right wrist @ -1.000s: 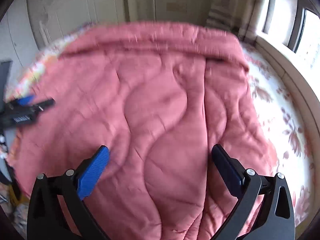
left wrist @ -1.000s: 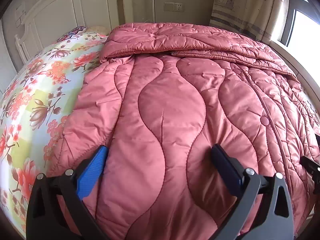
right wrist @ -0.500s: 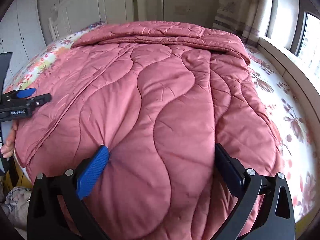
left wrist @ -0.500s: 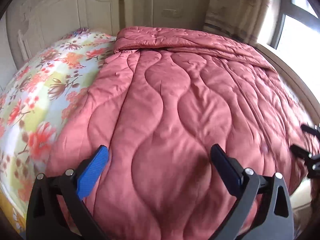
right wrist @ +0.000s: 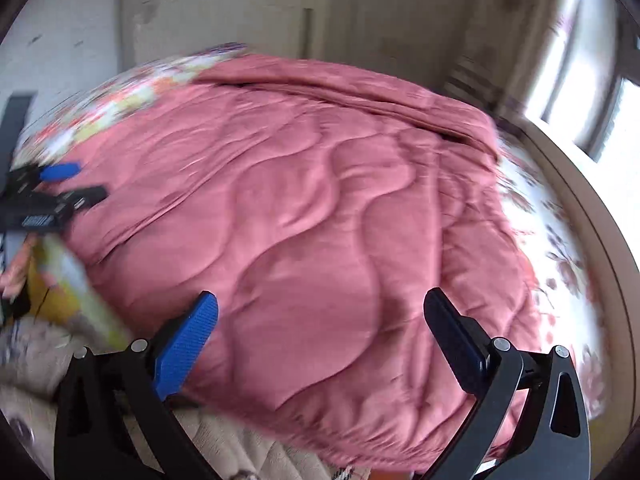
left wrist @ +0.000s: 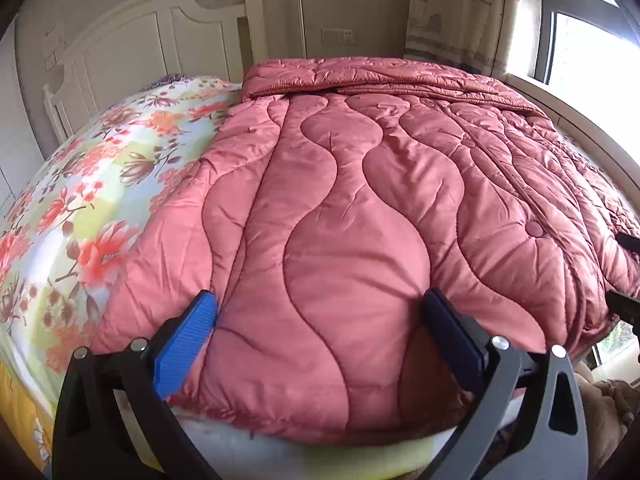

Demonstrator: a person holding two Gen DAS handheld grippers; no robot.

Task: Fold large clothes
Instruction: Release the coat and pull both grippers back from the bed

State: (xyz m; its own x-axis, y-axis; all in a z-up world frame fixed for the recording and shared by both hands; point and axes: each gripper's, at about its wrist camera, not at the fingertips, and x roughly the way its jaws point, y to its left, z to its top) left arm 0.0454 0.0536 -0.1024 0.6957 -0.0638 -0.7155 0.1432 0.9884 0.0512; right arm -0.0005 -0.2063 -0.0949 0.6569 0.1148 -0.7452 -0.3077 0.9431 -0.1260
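Observation:
A large pink quilted coat [left wrist: 360,208] lies spread flat across the bed, its far end folded over near the headboard. A snap placket runs down its right part. My left gripper [left wrist: 320,312] is open over the coat's near hem, nothing between its blue pads. In the blurred right wrist view the same coat [right wrist: 320,220] fills the middle, and my right gripper [right wrist: 320,312] is open above its near edge, holding nothing. The left gripper [right wrist: 60,184] shows at the left edge of that view. Black tips of the right gripper [left wrist: 626,272] show at the right edge of the left wrist view.
A floral bedsheet [left wrist: 88,200] covers the bed left of the coat and also right of it [right wrist: 560,264]. A white headboard [left wrist: 160,40] stands behind, with a curtain [left wrist: 460,12] and a bright window [left wrist: 592,32] at the right. A beige padded fabric [right wrist: 248,452] lies below the bed edge.
Both grippers have drawn back toward the foot of the bed; the mattress edge now shows below the coat's hem. The right view has swung and blurred. Both stay open.

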